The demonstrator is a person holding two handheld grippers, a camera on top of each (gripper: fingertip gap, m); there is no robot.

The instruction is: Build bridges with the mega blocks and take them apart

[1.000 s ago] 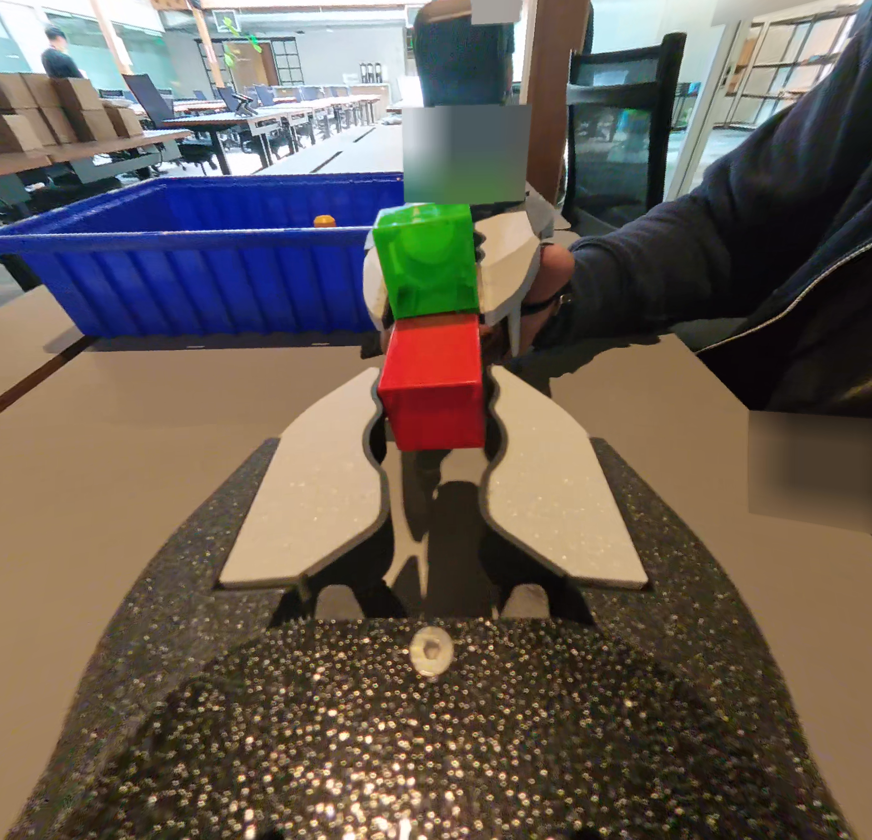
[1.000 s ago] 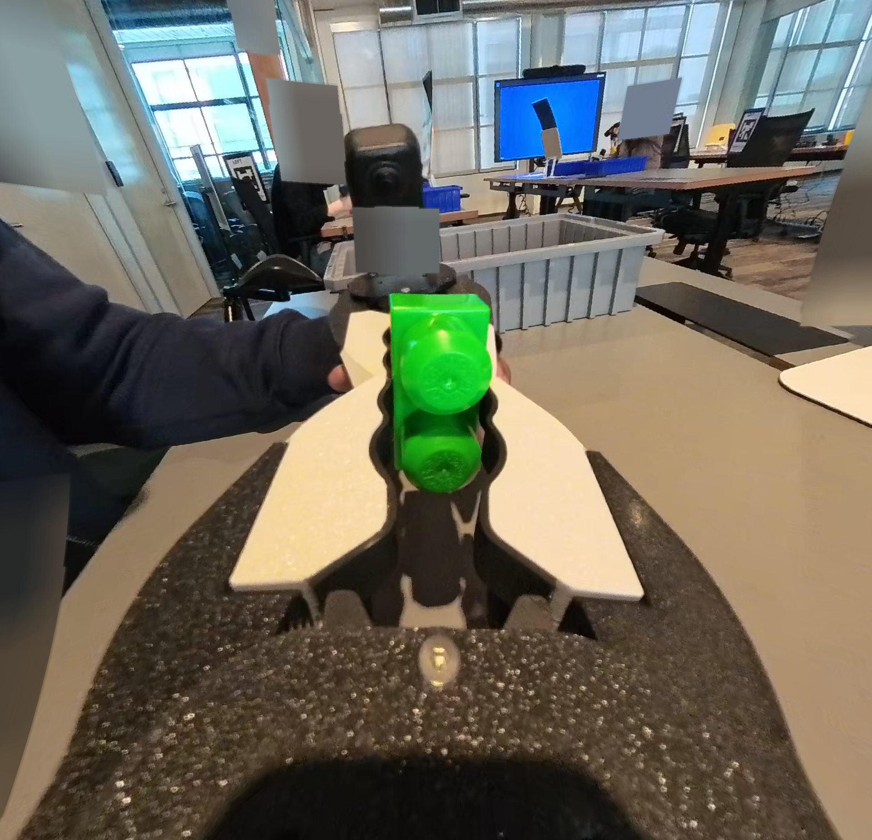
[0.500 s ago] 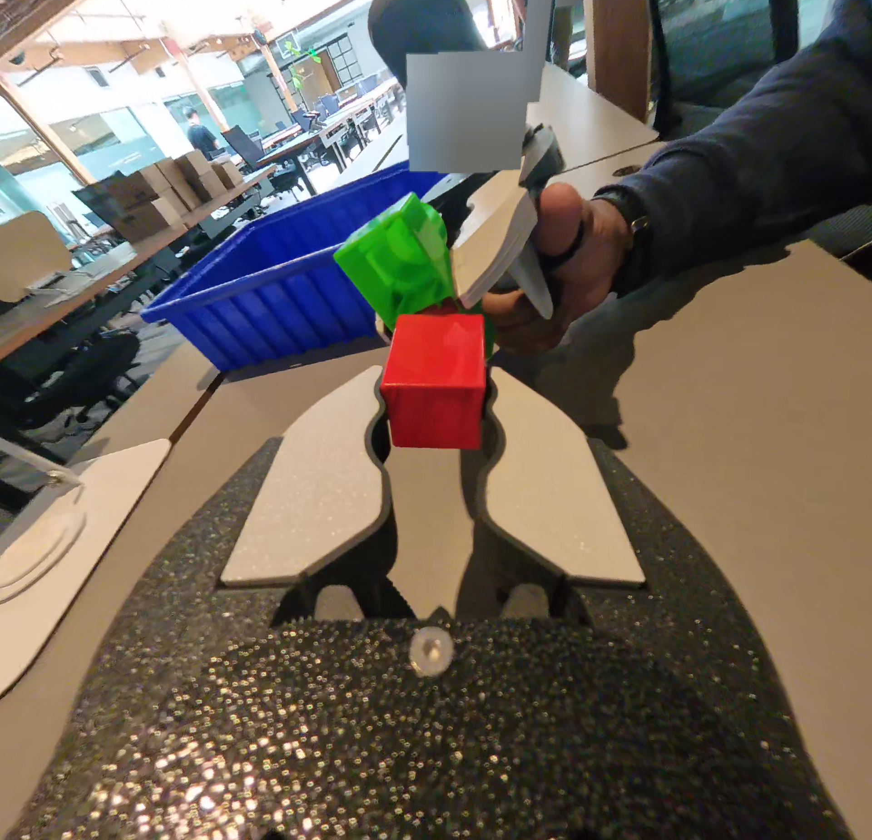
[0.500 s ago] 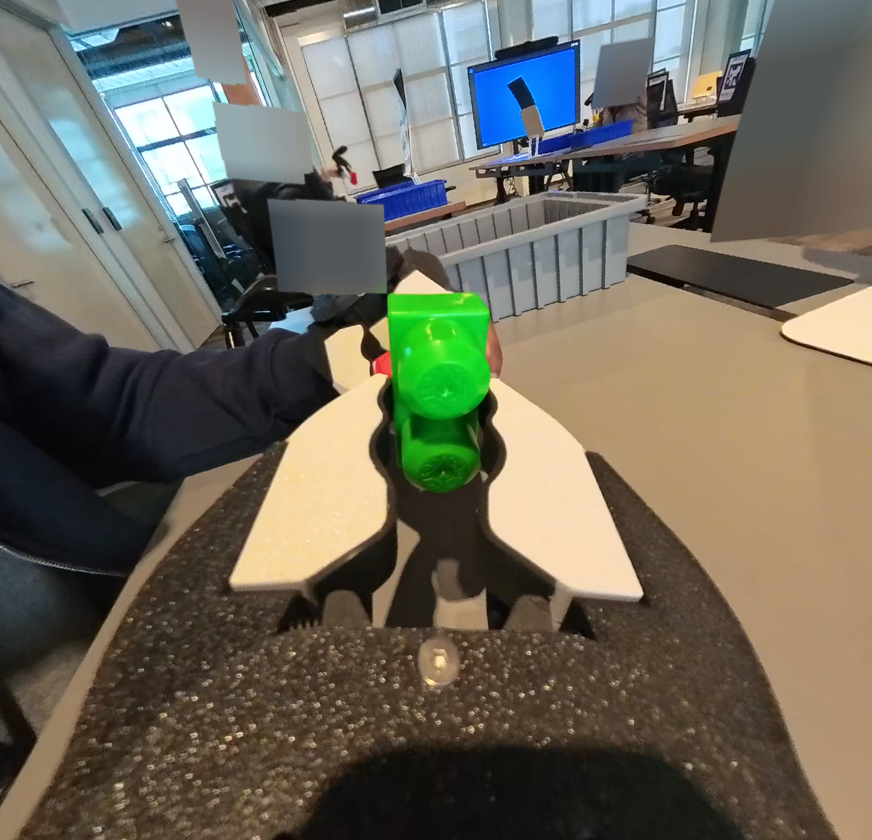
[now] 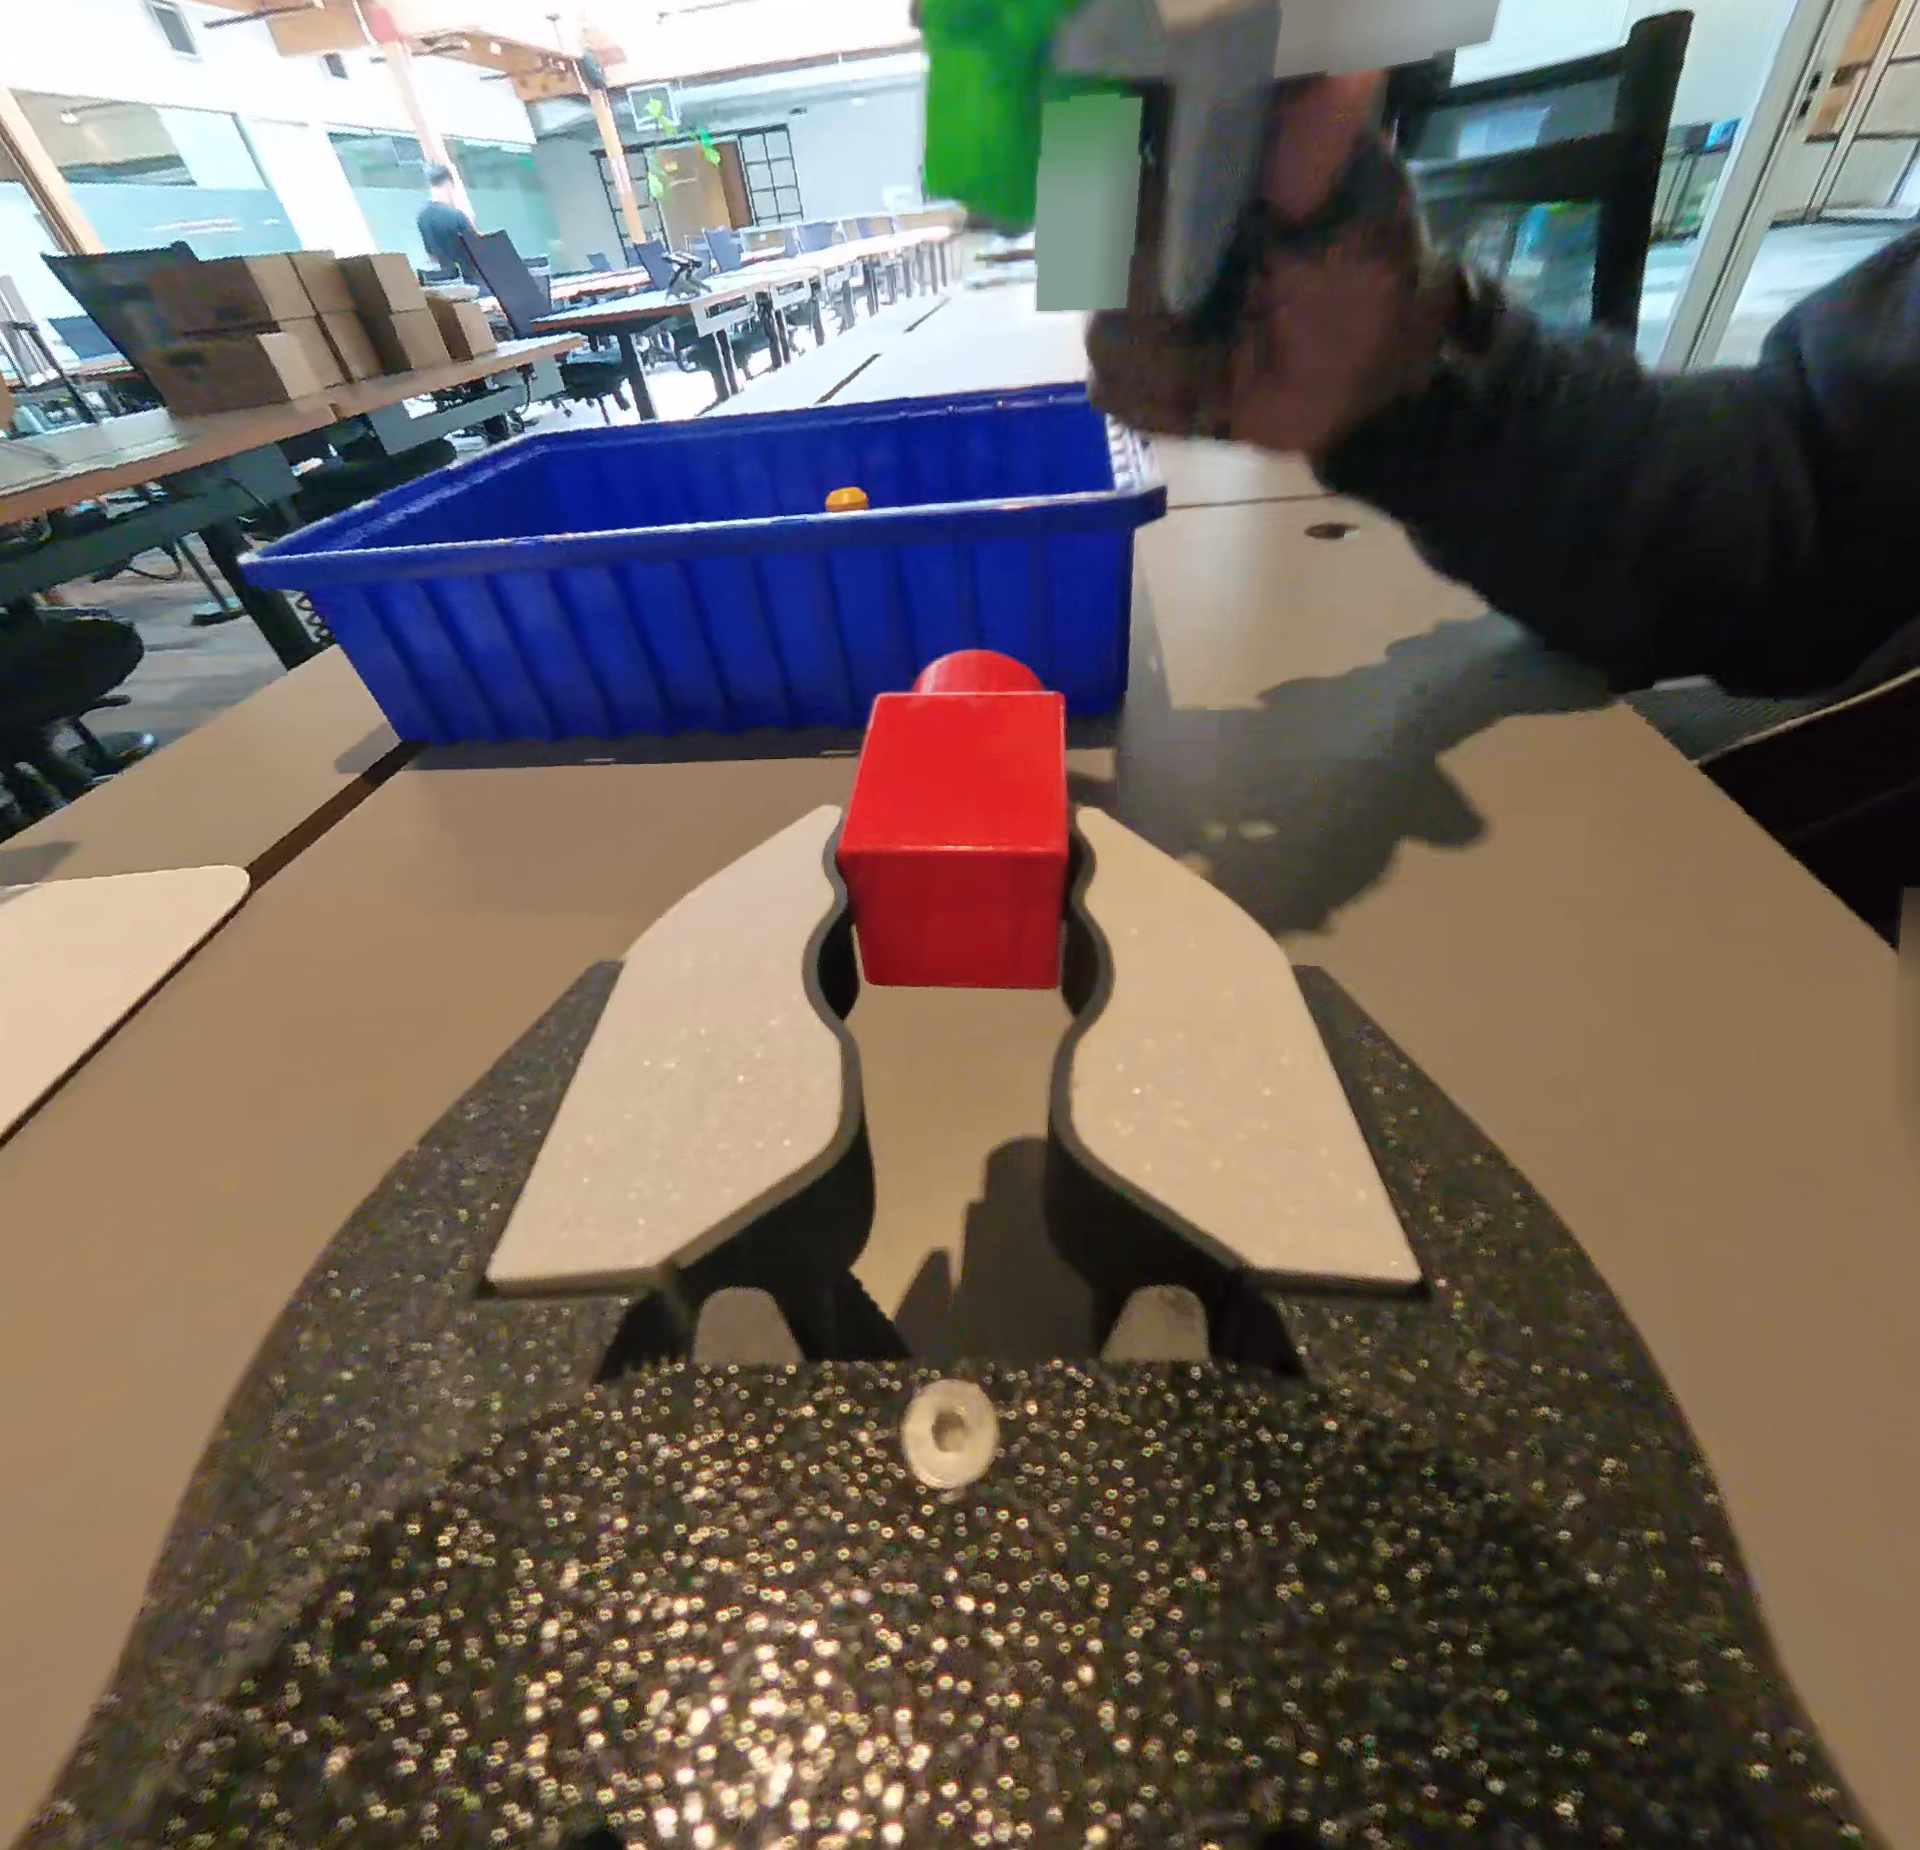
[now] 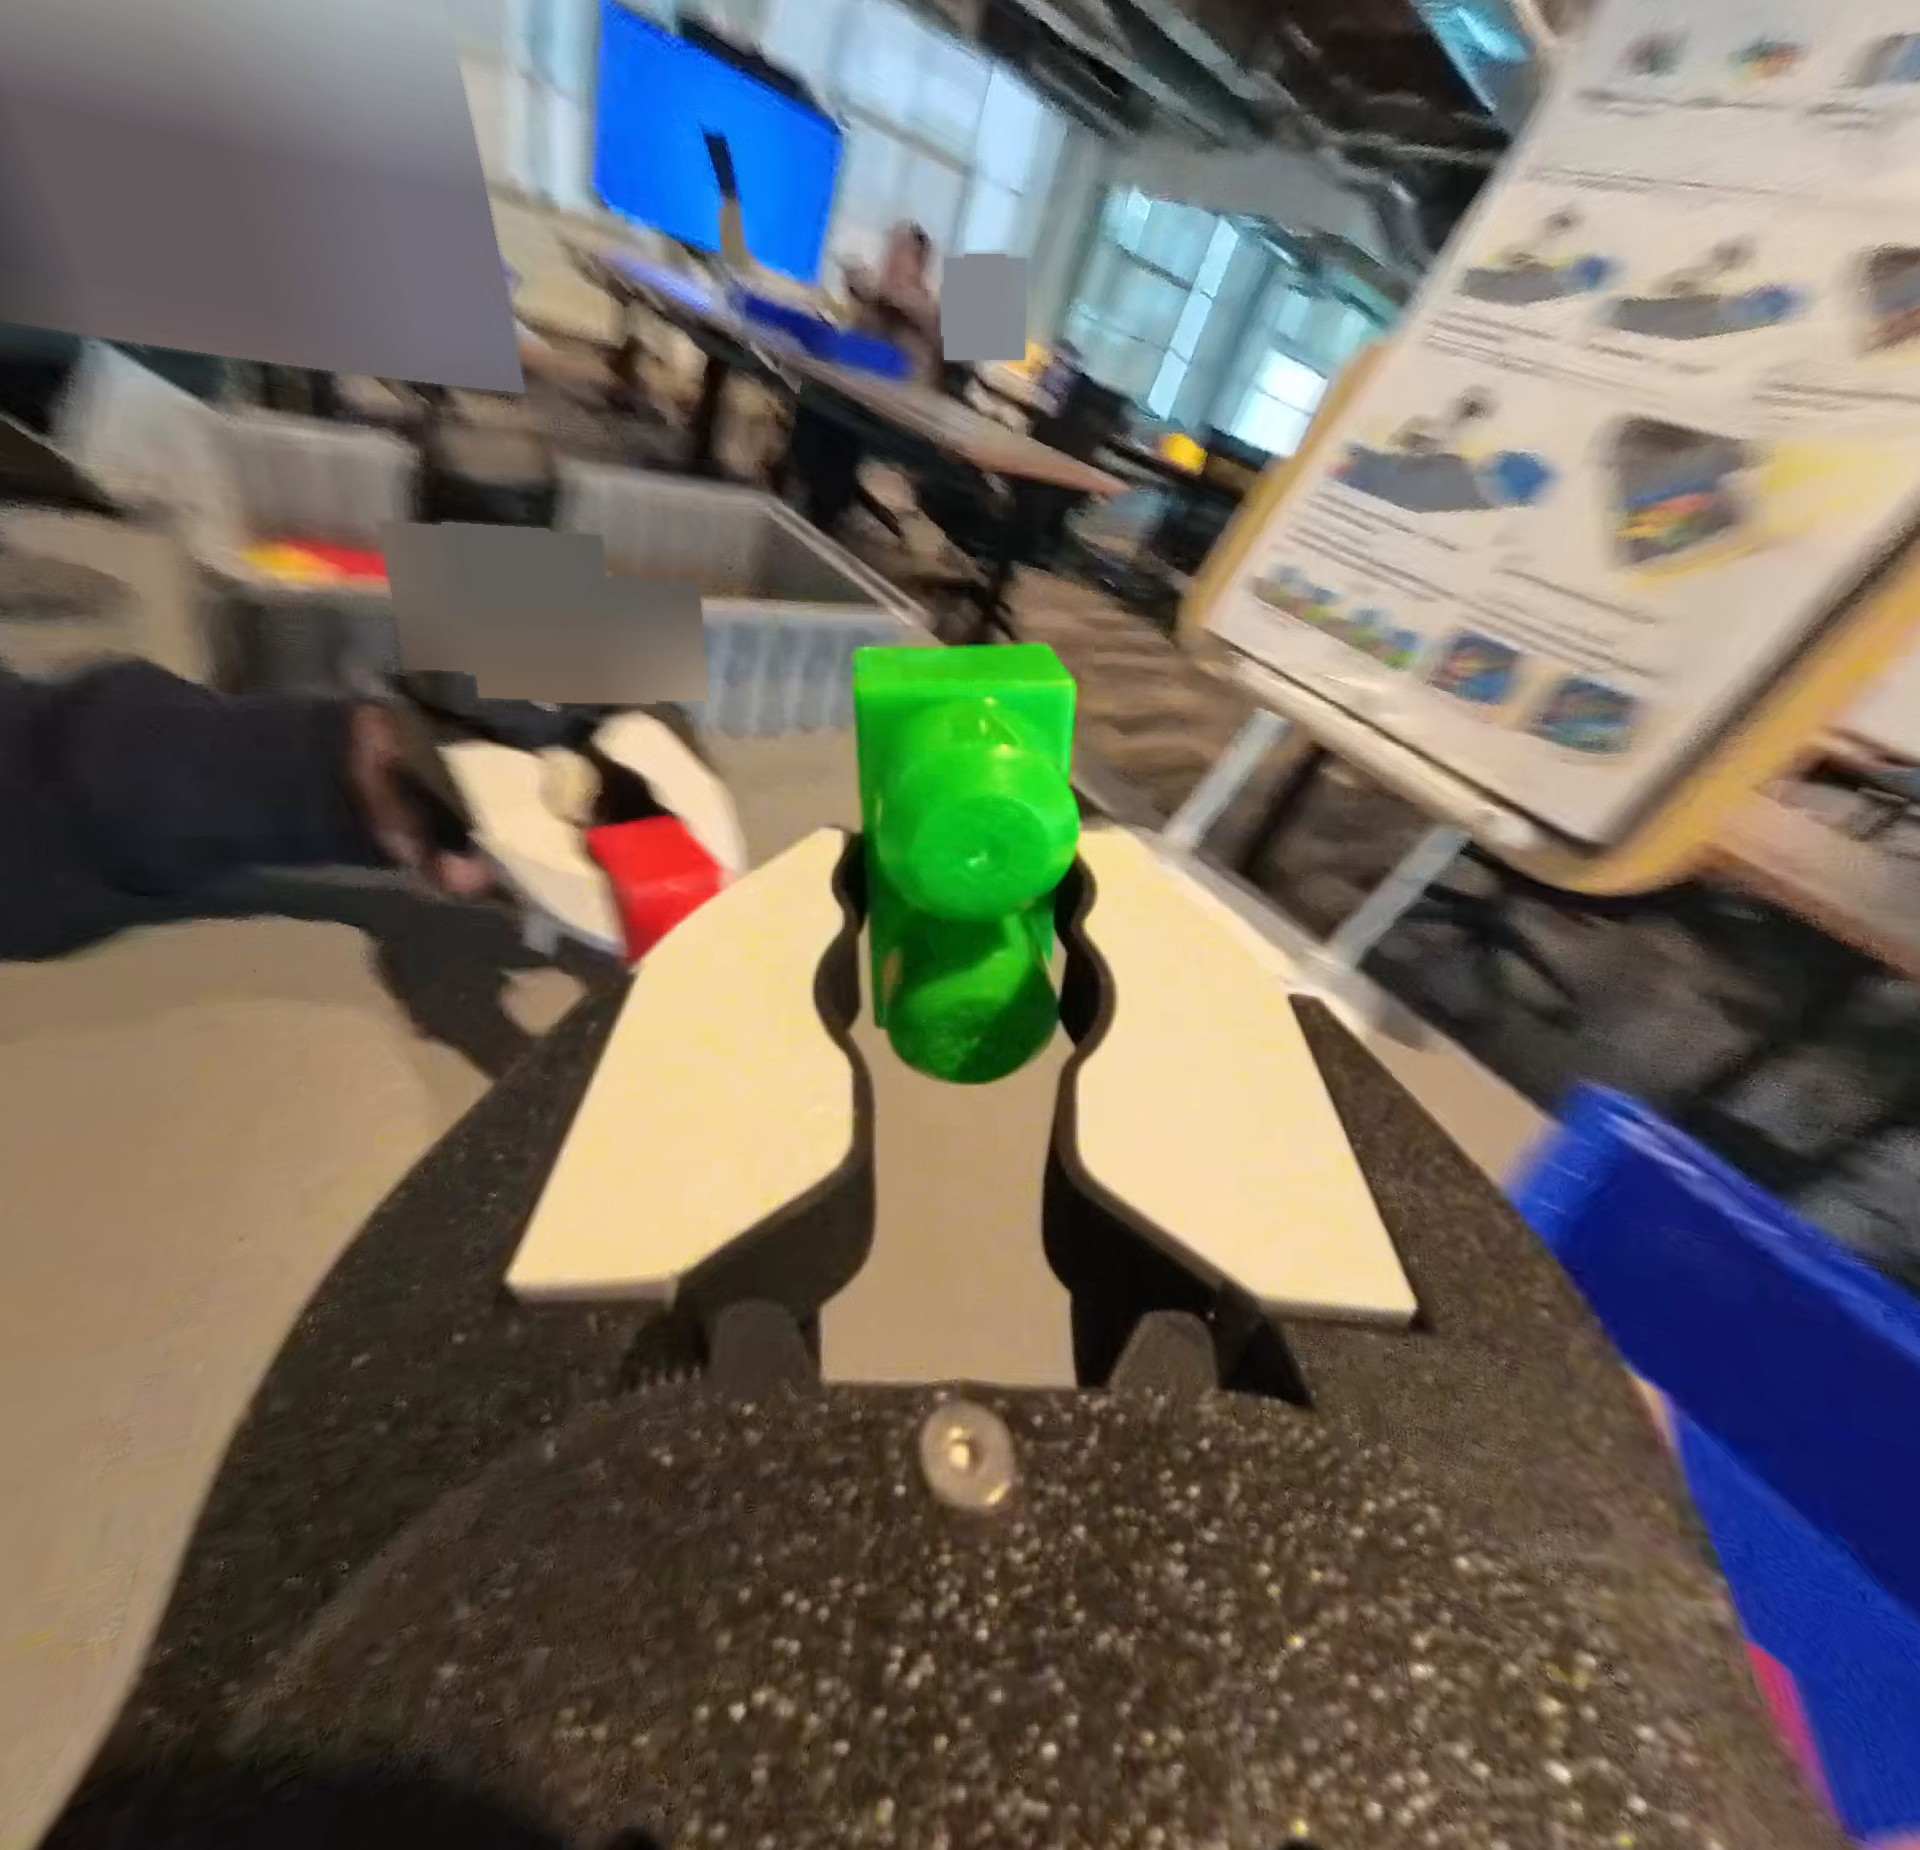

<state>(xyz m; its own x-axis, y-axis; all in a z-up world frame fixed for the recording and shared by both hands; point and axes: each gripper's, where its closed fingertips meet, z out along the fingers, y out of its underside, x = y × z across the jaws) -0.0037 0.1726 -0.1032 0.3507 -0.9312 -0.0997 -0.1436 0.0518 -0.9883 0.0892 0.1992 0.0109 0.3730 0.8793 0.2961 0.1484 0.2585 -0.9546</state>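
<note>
My left gripper is shut on a red block, held above the grey table with its stud pointing away. My right gripper is shut on a green two-stud block, studs facing the camera. The two blocks are apart. In the left wrist view the green block is high at the top, blurred, in the right gripper held by a hand. In the right wrist view the red block and the left gripper show lower left.
A blue bin stands on the table behind the red block, with an orange piece inside; its corner shows in the right wrist view. A grey bin and an instruction board stand beyond. A white mat lies left. Spacing between my two grippers at the tips: around 15 centimeters.
The green block has come off the red block. My right gripper has lifted it up and away to the right; the left gripper still holds the red block, now level.
</note>
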